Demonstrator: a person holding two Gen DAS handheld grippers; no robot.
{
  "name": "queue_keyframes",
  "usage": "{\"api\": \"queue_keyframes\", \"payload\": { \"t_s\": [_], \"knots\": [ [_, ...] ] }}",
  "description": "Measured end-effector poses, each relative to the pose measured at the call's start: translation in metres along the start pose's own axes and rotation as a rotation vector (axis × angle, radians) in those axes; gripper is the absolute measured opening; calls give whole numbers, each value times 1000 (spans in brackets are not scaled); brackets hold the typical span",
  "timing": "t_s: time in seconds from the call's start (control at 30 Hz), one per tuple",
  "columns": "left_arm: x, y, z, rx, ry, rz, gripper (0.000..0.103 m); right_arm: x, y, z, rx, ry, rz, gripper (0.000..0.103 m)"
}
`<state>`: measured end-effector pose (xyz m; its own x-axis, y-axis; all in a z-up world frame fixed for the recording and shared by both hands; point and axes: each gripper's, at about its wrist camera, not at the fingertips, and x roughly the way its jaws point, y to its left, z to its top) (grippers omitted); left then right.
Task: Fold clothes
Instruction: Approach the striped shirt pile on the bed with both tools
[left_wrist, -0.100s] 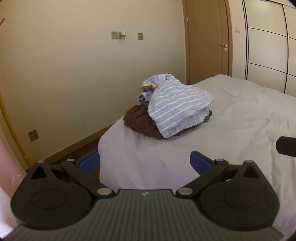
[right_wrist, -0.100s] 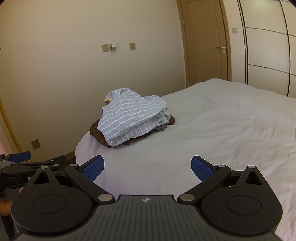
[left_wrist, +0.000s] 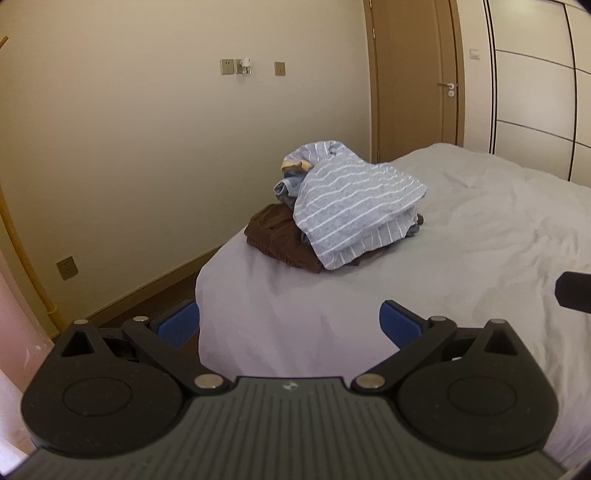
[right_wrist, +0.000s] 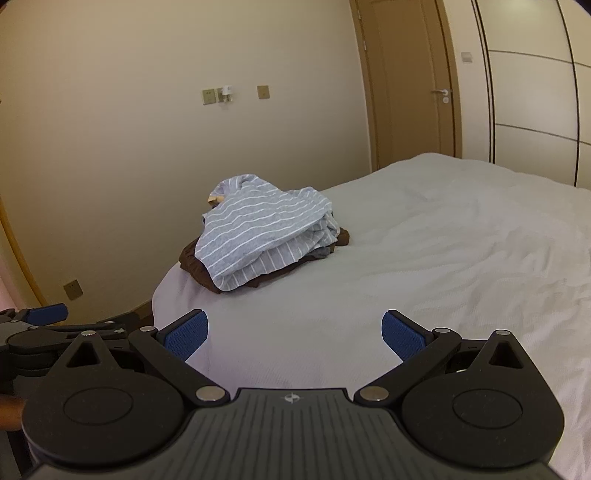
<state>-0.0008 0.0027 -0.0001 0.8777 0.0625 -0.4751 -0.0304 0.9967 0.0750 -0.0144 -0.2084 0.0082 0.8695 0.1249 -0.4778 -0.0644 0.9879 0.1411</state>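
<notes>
A heap of clothes lies near the bed's far left corner: a grey-blue striped garment (left_wrist: 354, 199) (right_wrist: 258, 232) on top of a brown garment (left_wrist: 280, 236) (right_wrist: 195, 264), with other pieces tucked under. My left gripper (left_wrist: 290, 325) is open, well short of the heap, its blue pads over the bed's near corner with nothing between them. My right gripper (right_wrist: 295, 332) is open too, above the bare sheet, also short of the heap. The left gripper (right_wrist: 40, 325) shows at the left edge of the right wrist view.
The bed (left_wrist: 480, 240) (right_wrist: 443, 258) has a rumpled white sheet spreading to the right. A beige wall with sockets (left_wrist: 228, 67) runs behind the heap. A wooden door (left_wrist: 417, 81) and wardrobe panels (left_wrist: 535, 92) stand at the back right. Floor and skirting (left_wrist: 147, 291) lie left of the bed.
</notes>
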Motion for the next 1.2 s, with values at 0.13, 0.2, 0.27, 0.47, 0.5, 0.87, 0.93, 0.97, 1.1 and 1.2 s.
{"api": "queue_keyframes", "payload": {
  "t_s": [0.13,0.2,0.27,0.47,0.5,0.87,0.93,0.97,1.1,1.2],
  "knots": [
    [2,-12,-13,2,31,-8,102,3,-4,-4,13,7,9,103],
    [12,-7,-16,-36,65,-37,102,5,-6,-5,20,11,14,103],
    [18,-3,-15,-51,90,-46,102,7,-7,-7,27,14,19,103],
    [21,-5,-18,-35,98,-32,102,12,-13,-13,47,25,33,103],
    [22,-5,-19,-40,101,-35,102,13,-14,-14,50,26,35,103],
    [23,-9,-23,-38,103,-61,102,19,-18,-18,61,42,31,103],
    [22,-10,-24,-37,105,-65,102,18,-17,-18,57,46,28,103],
    [22,-11,-24,-37,107,-66,102,18,-17,-18,55,47,27,103],
    [22,-14,-24,-29,111,-68,102,19,-19,-19,60,49,26,103],
    [22,-17,-25,-20,113,-69,102,19,-20,-20,64,51,26,103]
  ]
}}
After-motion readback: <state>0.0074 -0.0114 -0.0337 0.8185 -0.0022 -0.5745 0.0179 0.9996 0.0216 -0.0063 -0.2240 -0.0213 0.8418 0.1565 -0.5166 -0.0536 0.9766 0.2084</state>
